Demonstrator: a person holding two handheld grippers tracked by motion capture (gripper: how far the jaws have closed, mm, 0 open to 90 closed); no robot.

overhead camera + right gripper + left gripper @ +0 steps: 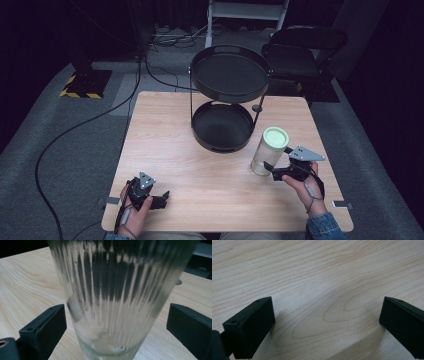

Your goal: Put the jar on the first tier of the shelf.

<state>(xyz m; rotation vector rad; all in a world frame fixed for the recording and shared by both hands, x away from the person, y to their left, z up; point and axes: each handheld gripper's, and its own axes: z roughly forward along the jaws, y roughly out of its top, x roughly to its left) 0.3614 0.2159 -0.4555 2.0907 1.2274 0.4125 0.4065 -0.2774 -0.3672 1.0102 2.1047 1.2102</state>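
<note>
Currently, item one: the square light-wood table (200, 150), which carries everything I am working with. Item two: the black two-tier round metal tray stand (230, 75) at the far middle of the table, both trays bare, well apart from my grippers. Item three: the tall ribbed clear glass jar with a pale green lid (269, 151), upright on the table's right side, just in front and to the right of the stand's lower tray. Item four: my right gripper (274, 169), jaws spread wide, one on each side of the jar's lower body; in the right gripper view the glass (120, 295) stands between them with a gap at either side, so nothing is clamped yet. Item five: my left gripper (161, 199), resting low near the front left edge, jaws likewise wide apart over bare wood (322, 290), holding nothing. Handling note: I judge the step in hand to be the grasp on the jar. I would centre it between the jaws, keep them level, and close slowly, since ribbed glass may slip or tip.
</note>
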